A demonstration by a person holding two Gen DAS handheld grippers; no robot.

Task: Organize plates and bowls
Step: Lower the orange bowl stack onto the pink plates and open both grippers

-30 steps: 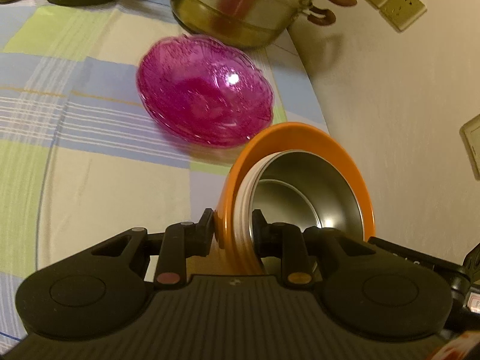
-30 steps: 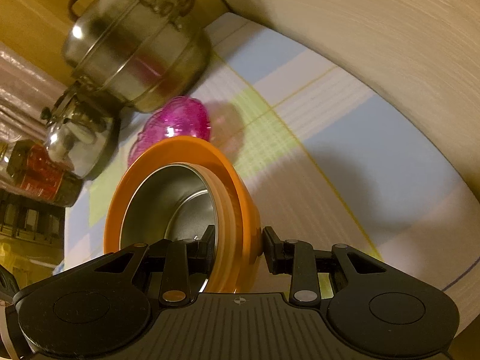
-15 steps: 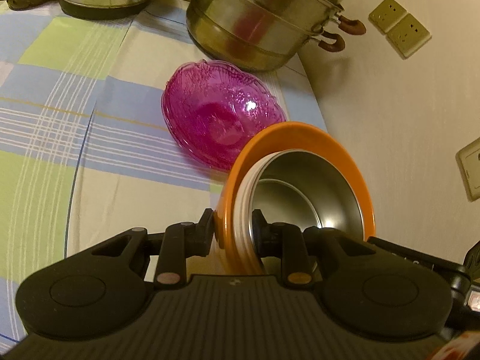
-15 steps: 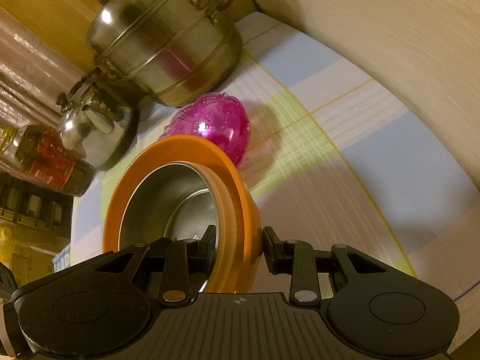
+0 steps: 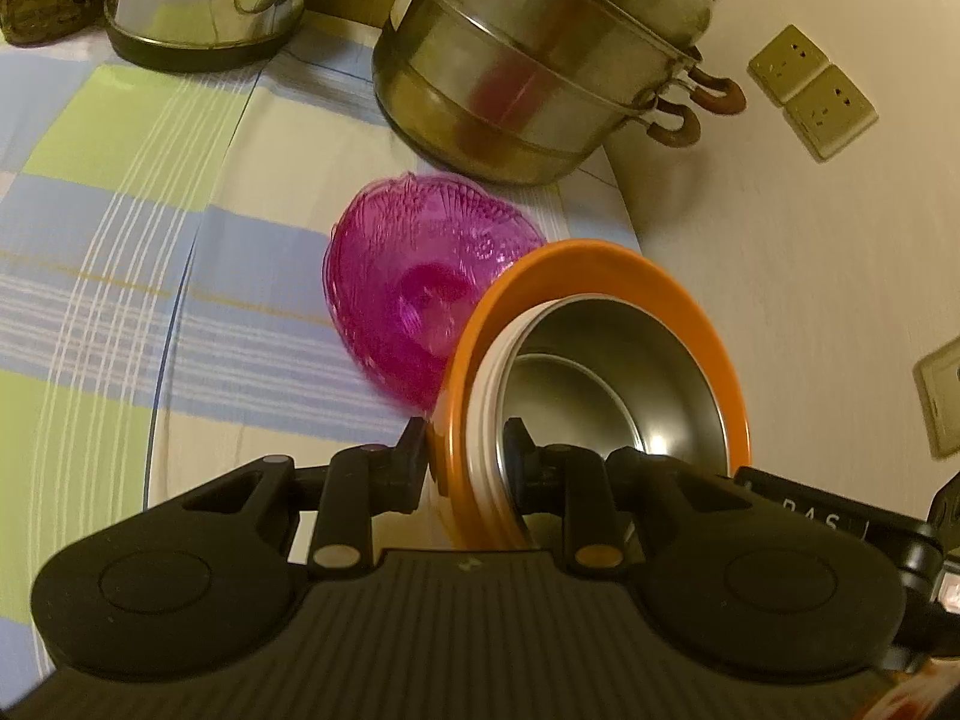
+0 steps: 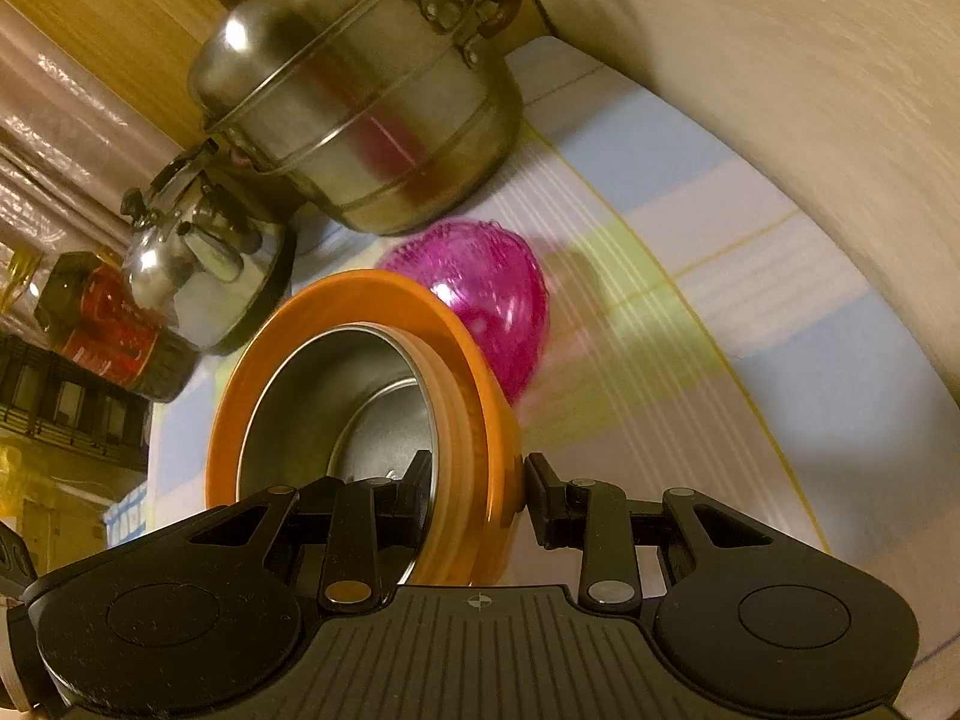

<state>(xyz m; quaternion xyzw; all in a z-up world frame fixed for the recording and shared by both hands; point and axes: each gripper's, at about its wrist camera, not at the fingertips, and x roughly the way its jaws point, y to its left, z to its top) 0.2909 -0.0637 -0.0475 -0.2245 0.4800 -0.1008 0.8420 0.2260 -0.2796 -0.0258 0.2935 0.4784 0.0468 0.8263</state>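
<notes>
Both grippers hold one orange bowl with a steel lining (image 5: 600,324), raised off the table. My left gripper (image 5: 465,441) is shut on its rim from one side. My right gripper (image 6: 477,474) is shut on the same bowl's rim (image 6: 360,324) from the other side. A pink glass bowl (image 5: 414,276) rests on the checked tablecloth just beyond and below the orange bowl, partly hidden by it; it also shows in the right wrist view (image 6: 498,294).
A large steel steamer pot (image 5: 534,60) stands just behind the pink bowl near the wall. A steel kettle (image 6: 198,258) and a red-labelled jar (image 6: 102,324) stand further left. The wall with sockets (image 5: 810,90) borders the table's right side.
Both grippers have carried the orange bowl toward the pink bowl and the pot; the pink bowl now sits closer to the orange bowl's rim and partly behind it.
</notes>
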